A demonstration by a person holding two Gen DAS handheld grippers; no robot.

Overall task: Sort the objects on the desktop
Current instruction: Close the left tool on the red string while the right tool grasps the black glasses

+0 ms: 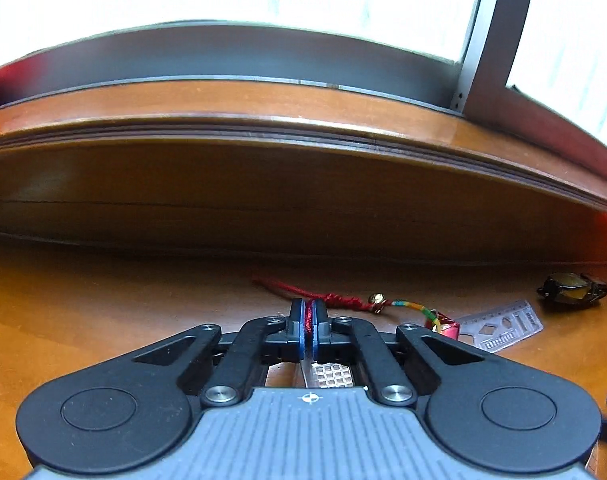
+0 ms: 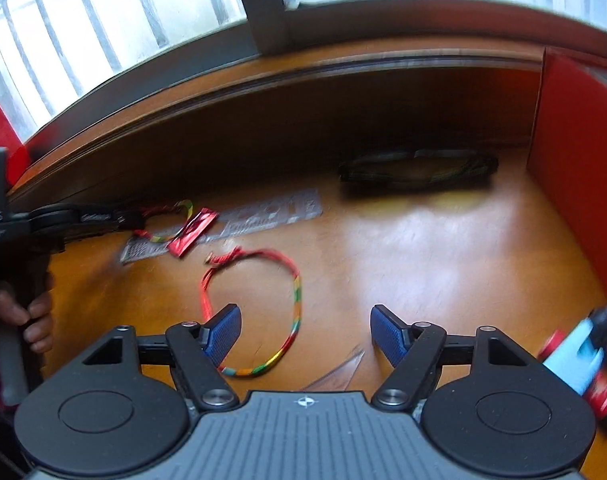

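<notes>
Left hand-held gripper (image 1: 309, 326) is pinched on a red cord (image 1: 303, 291) lying on the bench (image 1: 103, 320), beside a metal stencil (image 1: 503, 330). Right hand-held gripper (image 2: 305, 334) is spread above a striped bracelet (image 2: 295, 304); goggles (image 2: 417, 170) are seen beyond.

Cord bracelets (image 2: 255, 312): two are lying left of the red box (image 2: 575, 168)
Clear rulers (image 2: 263, 216): two
Goggles (image 2: 419, 168): one
Toy cars (image 2: 583, 356): one

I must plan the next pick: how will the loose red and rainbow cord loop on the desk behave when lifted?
Probably floppy: the cord loop lies in an uneven, bent ring on the desk. Likely light, being thin. It may sag and dangle from the open right claw.
</notes>
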